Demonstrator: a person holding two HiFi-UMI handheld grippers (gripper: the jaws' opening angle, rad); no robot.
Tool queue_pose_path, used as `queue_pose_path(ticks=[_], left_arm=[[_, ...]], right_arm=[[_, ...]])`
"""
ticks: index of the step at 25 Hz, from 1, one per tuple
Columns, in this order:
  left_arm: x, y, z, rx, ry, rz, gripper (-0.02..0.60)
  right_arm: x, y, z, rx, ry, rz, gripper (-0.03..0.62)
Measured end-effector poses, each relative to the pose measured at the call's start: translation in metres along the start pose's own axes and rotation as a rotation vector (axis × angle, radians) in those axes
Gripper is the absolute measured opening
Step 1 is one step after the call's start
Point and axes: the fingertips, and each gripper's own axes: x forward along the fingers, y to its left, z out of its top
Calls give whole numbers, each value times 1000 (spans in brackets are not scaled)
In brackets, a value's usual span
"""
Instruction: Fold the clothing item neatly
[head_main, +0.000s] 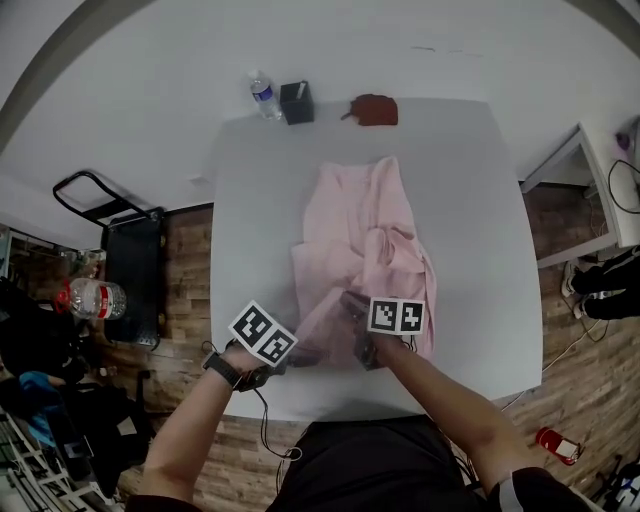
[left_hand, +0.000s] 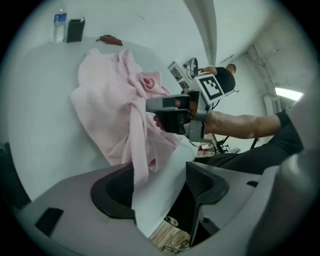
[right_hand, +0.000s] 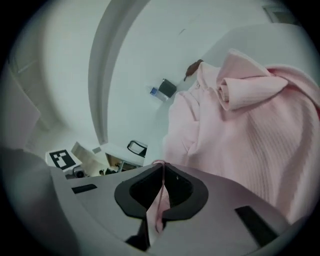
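Note:
A pink garment (head_main: 360, 230) lies crumpled on the white table (head_main: 250, 200), and its near edge is bunched up at the front. My right gripper (head_main: 350, 303) sits at that near edge. In the right gripper view, my right gripper (right_hand: 161, 172) is shut on a thin fold of the pink cloth (right_hand: 250, 130). My left gripper (head_main: 300, 355) is at the table's front edge, left of the right one. Its jaws (left_hand: 165, 175) stand open, with a narrow strip of the garment (left_hand: 137, 150) hanging by the left jaw, not pinched.
At the table's far edge stand a water bottle (head_main: 263, 96), a black box (head_main: 296, 102) and a reddish-brown item (head_main: 373, 109). A black cart (head_main: 130, 270) and a large bottle (head_main: 90, 297) are on the floor to the left. A white desk (head_main: 600, 190) stands to the right.

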Motion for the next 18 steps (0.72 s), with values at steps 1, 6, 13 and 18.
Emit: queue_pose_path(ticks=[1,6,13,18], left_arm=[[-5,8,-2,4,-11,44,293],[-51,-5,55,32,-330,46,349],[-70,-21,106,493,-344,439,430],[-100,-65,132,666,-680,374,425]], right_arm=[[0,-2,-1,42,-6,9,23],[4,-3,-10,172,19,57,25],[-32,22,-12,-665,157,-87,117],[-83,17,-13,-1085,208,-107,119]])
